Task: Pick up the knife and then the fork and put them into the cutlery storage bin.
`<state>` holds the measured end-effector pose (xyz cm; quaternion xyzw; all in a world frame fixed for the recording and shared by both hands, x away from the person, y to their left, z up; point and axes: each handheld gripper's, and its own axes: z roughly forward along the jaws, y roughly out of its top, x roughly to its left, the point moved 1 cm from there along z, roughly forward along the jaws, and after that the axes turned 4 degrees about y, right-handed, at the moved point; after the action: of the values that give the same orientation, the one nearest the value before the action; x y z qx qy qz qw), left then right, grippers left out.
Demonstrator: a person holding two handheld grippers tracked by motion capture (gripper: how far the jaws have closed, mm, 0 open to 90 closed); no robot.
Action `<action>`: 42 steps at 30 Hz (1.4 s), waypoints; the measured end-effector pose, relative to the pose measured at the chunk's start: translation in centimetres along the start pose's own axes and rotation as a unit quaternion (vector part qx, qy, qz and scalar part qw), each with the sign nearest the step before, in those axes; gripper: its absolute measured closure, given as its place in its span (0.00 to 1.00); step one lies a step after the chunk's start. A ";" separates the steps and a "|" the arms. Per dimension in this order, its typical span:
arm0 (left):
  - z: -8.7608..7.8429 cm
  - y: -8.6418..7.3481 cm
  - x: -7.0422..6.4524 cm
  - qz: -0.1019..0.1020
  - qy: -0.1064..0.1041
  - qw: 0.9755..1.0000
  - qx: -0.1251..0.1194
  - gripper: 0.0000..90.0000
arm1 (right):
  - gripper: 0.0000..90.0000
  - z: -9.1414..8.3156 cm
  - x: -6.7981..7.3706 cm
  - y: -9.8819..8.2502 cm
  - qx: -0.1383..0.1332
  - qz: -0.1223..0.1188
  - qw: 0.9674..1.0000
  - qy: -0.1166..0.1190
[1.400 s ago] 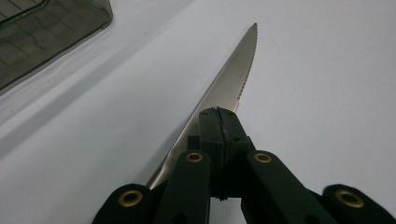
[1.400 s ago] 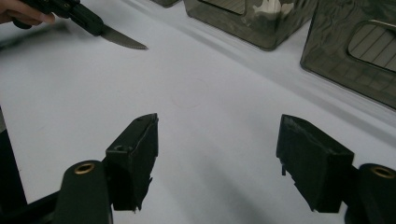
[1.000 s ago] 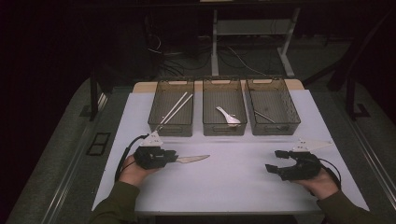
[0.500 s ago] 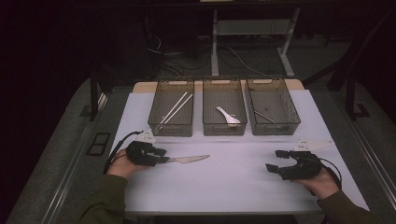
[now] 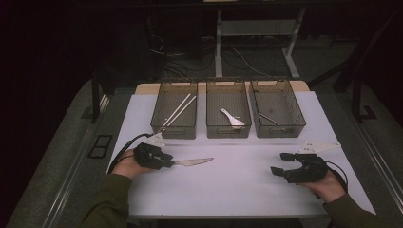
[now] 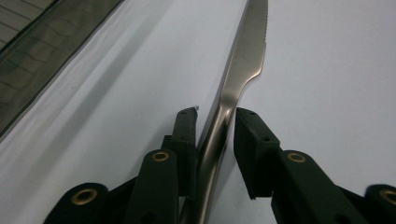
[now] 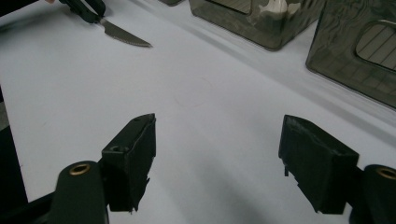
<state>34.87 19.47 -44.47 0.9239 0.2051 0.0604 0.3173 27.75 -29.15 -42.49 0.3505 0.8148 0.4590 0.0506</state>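
Grasping one knife: left gripper, jaws just closing | right gripper released | three bins

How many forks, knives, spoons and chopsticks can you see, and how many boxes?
Knife: 1
Spoon: 1
Chopsticks: 2
Thin metal piece, too small to tell: 1
Boxes: 3
Forks: 0
Total: 8

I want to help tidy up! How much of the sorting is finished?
Done: chopsticks, a white spoon and a thin utensil lie in the three bins. In hand: the left claw straddles the knife handle on the table. Left: binning it. The right claw is open, empty.
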 end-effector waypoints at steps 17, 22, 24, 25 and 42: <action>0.1 0.2 -0.1 -0.014 0.013 1.000 0.012 0.88 | 0.30 0.0 0.0 -0.1 0.002 0.005 1.000 0.001; 0.1 0.2 -0.4 -0.008 0.022 1.000 0.008 0.88 | 0.31 -0.1 0.0 -0.1 0.001 0.009 1.000 0.002; 0.1 0.1 -0.5 -0.004 0.026 1.000 0.009 0.88 | 0.31 -0.1 0.0 -0.1 0.001 0.009 1.000 0.002; 0.1 0.1 -0.6 -0.007 0.028 1.000 0.008 0.88 | 0.31 -0.1 0.0 -0.1 0.001 0.009 1.000 0.002; -0.6 0.1 -1.4 -0.012 0.034 0.999 -0.015 0.88 | 0.31 -0.2 -0.1 0.0 -0.003 0.012 1.000 0.003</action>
<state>33.51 19.12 -43.91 0.9140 0.2254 0.0909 0.3248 27.71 -29.32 -42.44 0.3588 0.8094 0.4629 0.0432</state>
